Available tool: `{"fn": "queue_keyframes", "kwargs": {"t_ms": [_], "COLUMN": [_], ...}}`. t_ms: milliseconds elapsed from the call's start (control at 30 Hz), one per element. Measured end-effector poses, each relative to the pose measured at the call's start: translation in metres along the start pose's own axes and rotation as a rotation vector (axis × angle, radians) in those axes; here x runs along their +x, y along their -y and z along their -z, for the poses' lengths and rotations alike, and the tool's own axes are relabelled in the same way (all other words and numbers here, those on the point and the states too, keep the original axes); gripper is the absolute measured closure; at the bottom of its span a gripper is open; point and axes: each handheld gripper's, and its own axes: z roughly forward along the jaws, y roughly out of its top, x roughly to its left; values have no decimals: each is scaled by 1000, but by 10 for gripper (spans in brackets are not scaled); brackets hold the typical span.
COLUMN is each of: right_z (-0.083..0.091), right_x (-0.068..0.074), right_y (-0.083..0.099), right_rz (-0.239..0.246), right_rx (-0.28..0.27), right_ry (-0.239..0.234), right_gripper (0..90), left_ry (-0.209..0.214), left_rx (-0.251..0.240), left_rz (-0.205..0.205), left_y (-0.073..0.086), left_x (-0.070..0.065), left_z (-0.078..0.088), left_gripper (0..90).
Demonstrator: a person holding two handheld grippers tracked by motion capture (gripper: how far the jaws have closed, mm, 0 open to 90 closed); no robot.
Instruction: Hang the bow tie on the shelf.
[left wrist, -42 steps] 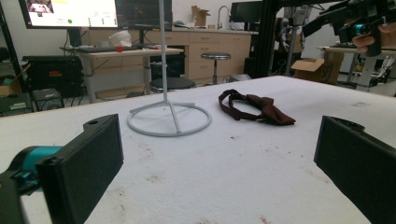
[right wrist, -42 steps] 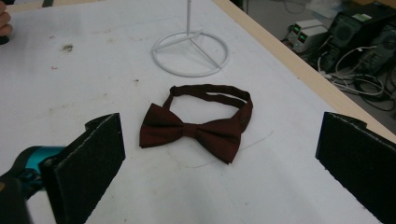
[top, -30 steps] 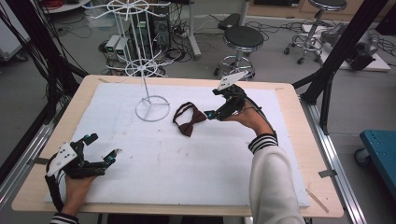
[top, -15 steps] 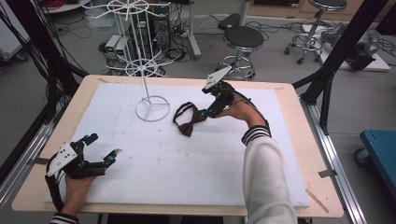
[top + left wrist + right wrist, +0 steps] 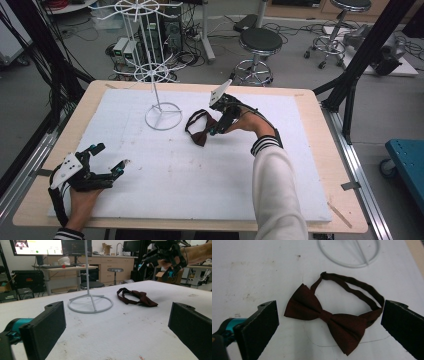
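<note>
1. Near the middle of the white mat [image 5: 165, 180] lies my target, the dark red bow tie [image 5: 329, 317], flat, its strap looped toward the white wire stand's ring base [image 5: 163, 116], just beside it but apart.
2. My right gripper [image 5: 220, 121] hovers directly over the tie, jaws spread wide with the bow and strap framed between them, touching nothing yet.
3. My left gripper [image 5: 102, 162] rests low at the near left of the mat, jaws also spread and empty, well apart from the tie.
4. Risk, as I judge it: closing on the thin strap alone could let the bow dangle and slip out.
5. Coming down too shallow, the jaws may just skate the flat cloth along the mat.
6. Drifting toward the stand [image 5: 87, 277], the strap could snag on its base ring.
</note>
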Motion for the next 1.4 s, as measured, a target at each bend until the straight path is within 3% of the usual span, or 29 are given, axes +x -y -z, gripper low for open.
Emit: {"fn": "queue_keyframes", "kwargs": {"t_ms": [267, 533, 900, 1000, 1267, 1400], "right_z": [-20, -36, -40, -41, -42, -43], "right_x": [2, 2, -10, -13, -19, -21], "right_y": [1, 2, 14, 15, 22, 22], "right_rz": [48, 133, 74, 66, 28, 18], "right_rx": [90, 158, 231, 243, 276, 288], "right_ry": [-29, -47, -12, -19, 3, 9], "right_gripper": [7, 7, 62, 186, 262, 385], "left_ry": [-1, -1, 2, 2, 4, 3], "left_rx": [-1, -2, -3, -4, -2, -1], "left_rz": [3, 3, 6, 6, 7, 6], "left_y": [0, 0, 0, 0, 0, 0], "left_x": [0, 0, 0, 0, 0, 0], "left_z": [0, 0, 0, 0, 0, 0], "left_gripper": [17, 17, 17, 17, 17, 17]}}
